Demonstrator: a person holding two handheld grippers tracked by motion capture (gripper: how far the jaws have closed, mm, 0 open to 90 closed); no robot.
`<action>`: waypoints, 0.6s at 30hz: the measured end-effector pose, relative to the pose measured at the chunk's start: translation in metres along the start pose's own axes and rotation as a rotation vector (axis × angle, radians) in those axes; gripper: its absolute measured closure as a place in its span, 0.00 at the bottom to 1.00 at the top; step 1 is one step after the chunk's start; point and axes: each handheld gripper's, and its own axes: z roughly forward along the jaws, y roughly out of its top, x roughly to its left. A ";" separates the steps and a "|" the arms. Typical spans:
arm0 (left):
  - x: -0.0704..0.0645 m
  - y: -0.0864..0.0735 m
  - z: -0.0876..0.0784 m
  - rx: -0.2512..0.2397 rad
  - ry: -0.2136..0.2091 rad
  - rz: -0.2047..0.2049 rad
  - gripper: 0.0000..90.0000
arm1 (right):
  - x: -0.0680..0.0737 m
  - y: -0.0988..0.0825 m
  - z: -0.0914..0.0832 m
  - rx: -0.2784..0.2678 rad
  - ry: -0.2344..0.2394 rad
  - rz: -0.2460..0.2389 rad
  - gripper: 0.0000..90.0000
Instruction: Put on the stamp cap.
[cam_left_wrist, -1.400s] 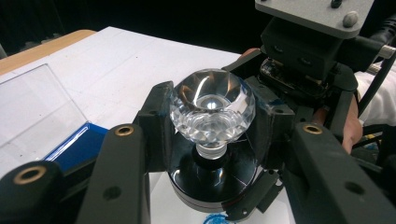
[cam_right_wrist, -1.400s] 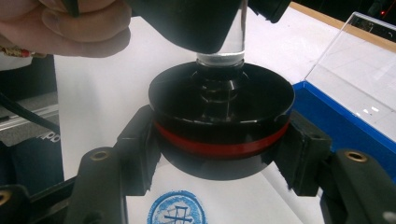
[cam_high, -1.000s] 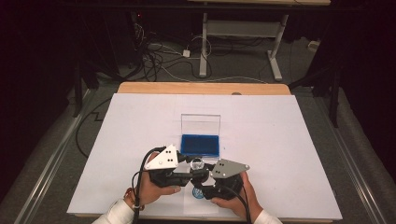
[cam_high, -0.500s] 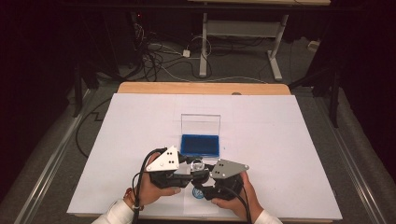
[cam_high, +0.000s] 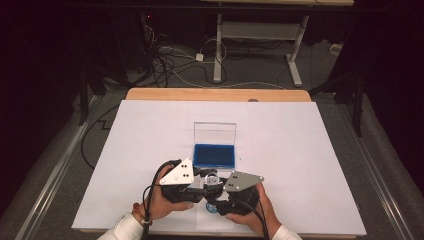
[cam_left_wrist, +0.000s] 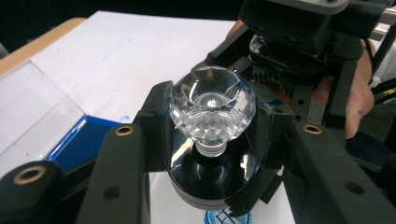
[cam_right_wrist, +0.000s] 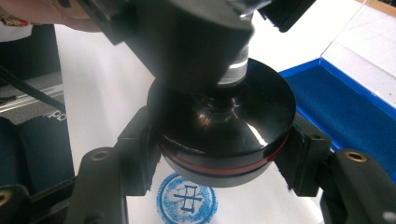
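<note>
Left gripper (cam_left_wrist: 212, 140): clamped on the stamp's faceted clear crystal knob (cam_left_wrist: 212, 109).
Right gripper (cam_right_wrist: 219, 154): clamped on the stamp's glossy black round base (cam_right_wrist: 224, 130).
Change: none across the earlier frames; both hands held still, stamp lifted just above the paper.
Meaning: the blue round imprint (cam_right_wrist: 187, 198) looked finished; stamping likely done.
Ink pad (cam_high: 214, 156): blue felt in an open clear-lidded case, just beyond the grippers.
Tabletop (cam_high: 300, 150): covered in white paper.

White sheet (cam_high: 310, 165) over wooden tabletop (cam_high: 215, 94), cables (cam_high: 175, 65) on floor, desk frame (cam_high: 260, 35) behind
</note>
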 end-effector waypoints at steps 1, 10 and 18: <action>0.000 0.000 0.000 -0.001 -0.002 0.003 0.61 | 0.000 0.000 0.000 0.000 0.006 0.004 0.43; -0.003 0.001 0.002 0.005 0.005 0.014 0.61 | -0.002 -0.001 -0.001 0.011 0.002 0.018 0.43; -0.003 0.000 0.006 0.031 -0.011 0.008 0.61 | 0.000 -0.002 0.001 0.035 -0.007 0.012 0.43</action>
